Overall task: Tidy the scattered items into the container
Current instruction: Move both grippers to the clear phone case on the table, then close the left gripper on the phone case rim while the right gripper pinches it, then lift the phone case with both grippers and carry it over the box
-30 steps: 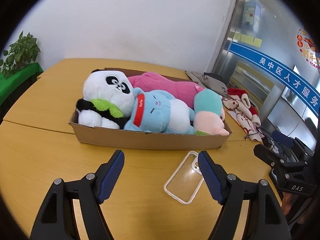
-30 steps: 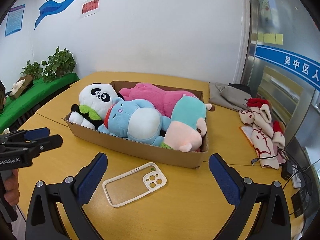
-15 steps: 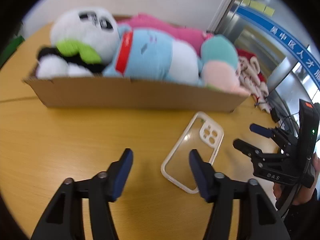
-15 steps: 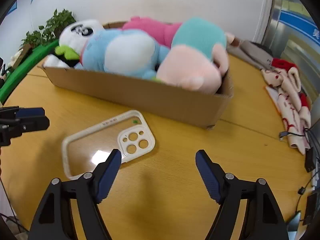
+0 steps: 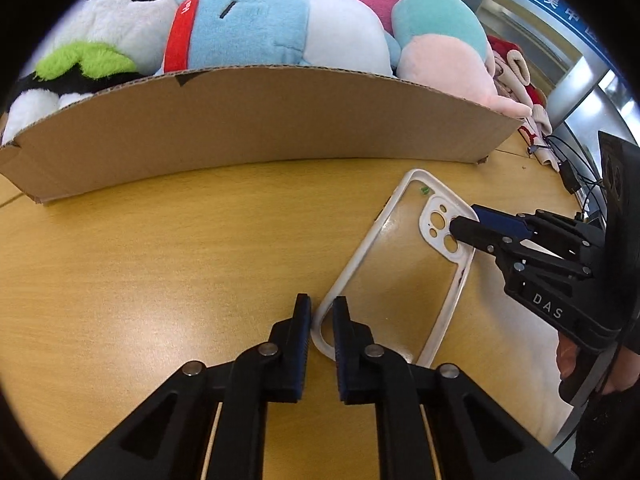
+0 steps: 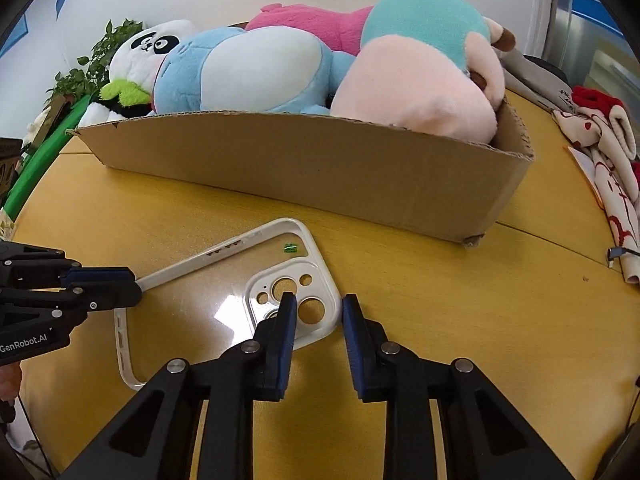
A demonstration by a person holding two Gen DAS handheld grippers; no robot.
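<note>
Four plush toys fill the cardboard box (image 5: 256, 120), which stands just behind the phone case (image 5: 400, 276) lying flat on the surface (image 5: 140, 260). Left gripper (image 5: 321, 322) has narrow jaws straddling the case's near rim; right gripper (image 6: 316, 316) has narrow jaws straddling the camera corner. Only the right view shows a plant (image 6: 96, 60); cloth (image 6: 600, 140) lies right of the box.

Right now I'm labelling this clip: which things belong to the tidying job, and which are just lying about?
Job:
phone case, on the table
cardboard box holding plush toys
left gripper, at one end of the case
right gripper, at its camera corner

Lying about:
patterned cloth
potted plant
cables
</note>
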